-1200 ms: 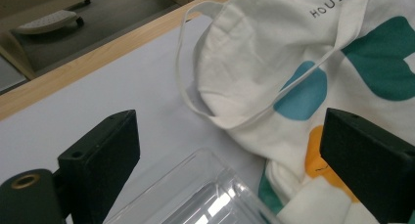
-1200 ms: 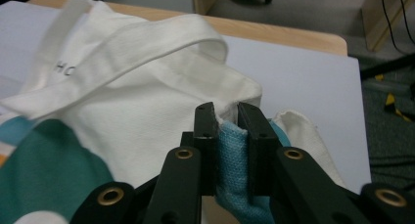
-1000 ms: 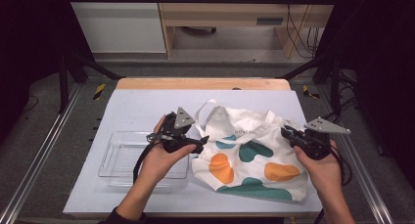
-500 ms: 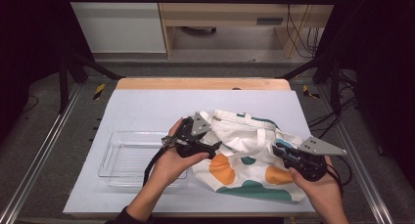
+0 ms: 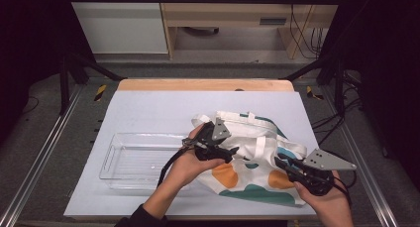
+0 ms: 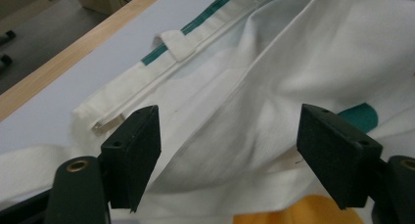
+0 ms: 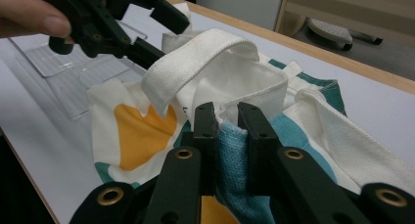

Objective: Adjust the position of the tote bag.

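A printed cloth bag (image 5: 257, 162) lies crumpled on the right half of the bench (image 5: 148, 108), just beside a clear tray (image 5: 141, 157) that sits at its left. The work in hand looks like folding or gathering the bag, perhaps to get it into that tray.

The right tongs (image 5: 289, 168) are clamped on a fold of the bag. In the right gripper view the jaws stand nearly together with blue and white cloth pinched between them (image 7: 230, 131), and a white strap (image 7: 195, 57) loops up just beyond. Holding the near right edge this way seems meant to lift that side so it can be carried over the rest of the cloth.

The left tongs (image 5: 233, 151) are wide open and hold nothing. In the left gripper view the two pads stand well apart, with white cloth (image 6: 235, 101) and a green-trimmed hem (image 6: 195, 28) lying between and beyond them. They hover over the bag's upper left part, near the rim, probably placed there to pin or take a second fold while the right side is raised.

I judge the fold as only begun: the bag is bunched, not flat, and none of it lies in the tray.
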Motion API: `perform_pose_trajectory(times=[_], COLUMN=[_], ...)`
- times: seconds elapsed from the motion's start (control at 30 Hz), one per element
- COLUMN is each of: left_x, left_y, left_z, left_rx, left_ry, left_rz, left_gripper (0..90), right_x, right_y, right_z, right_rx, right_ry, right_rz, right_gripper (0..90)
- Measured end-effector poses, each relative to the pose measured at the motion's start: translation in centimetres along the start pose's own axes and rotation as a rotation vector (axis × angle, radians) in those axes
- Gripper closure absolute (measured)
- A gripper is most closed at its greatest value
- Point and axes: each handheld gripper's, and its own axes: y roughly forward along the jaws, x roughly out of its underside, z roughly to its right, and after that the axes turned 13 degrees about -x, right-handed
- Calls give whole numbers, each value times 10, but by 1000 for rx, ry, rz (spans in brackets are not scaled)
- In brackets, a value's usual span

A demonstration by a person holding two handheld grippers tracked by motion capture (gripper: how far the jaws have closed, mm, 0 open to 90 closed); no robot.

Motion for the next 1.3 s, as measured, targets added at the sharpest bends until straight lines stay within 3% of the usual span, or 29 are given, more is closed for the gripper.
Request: perform_pose_trajectory(times=[0.07, 0.13, 0.2, 0.3, 0.37, 0.4, 0.43, 0.47, 0.6, 0.8, 1.0, 1.2, 1.23, 1.3], left_x=[-1, -1, 0, 3, 5, 6, 7, 11, 20, 35, 47, 49, 51, 54], left_y=[5, 9, 9, 3, 0, -3, -5, -10, -19, -28, -29, -33, -33, -33], left_z=[1, 1, 2, 5, 6, 7, 8, 12, 23, 35, 40, 41, 42, 43], left_rx=[-10, 9, 18, 28, 43, 52, 55, 62, 61, 61, 64, 61, 60, 56], left_ry=[-1, -31, -34, -52, -51, -51, -53, -41, -72, -78, -87, -85, -87, -92], left_rz=[-8, -19, -20, -23, -24, -23, -19, -20, 8, 28, 19, 24, 25, 28], left_gripper=[284, 346, 422, 545, 573, 669, 669, 741, 847, 867, 874, 877, 877, 878], right_x=[1, 1, 1, 3, 4, 7, 7, 10, 18, 27, 28, 22, 20, 18], right_y=[0, -3, -5, -6, -7, -8, -8, -9, -12, -15, -17, -20, -22, -25], right_z=[-2, -7, -10, -15, -17, -21, -21, -24, -32, -40, -37, -36, -36, -36], right_rx=[-3, -15, -20, -33, -39, -56, -56, -64, -85, -115, -93, -76, -50, -13], right_ry=[-5, -12, -12, -20, -23, -25, -25, -29, -33, -43, -24, -23, -31, -32], right_rz=[-7, -8, -7, -15, -19, -25, -25, -33, -47, -79, -30, -12, 4, 23], right_gripper=[788, 788, 788, 788, 788, 788, 788, 788, 788, 785, 757, 664, 582, 535])
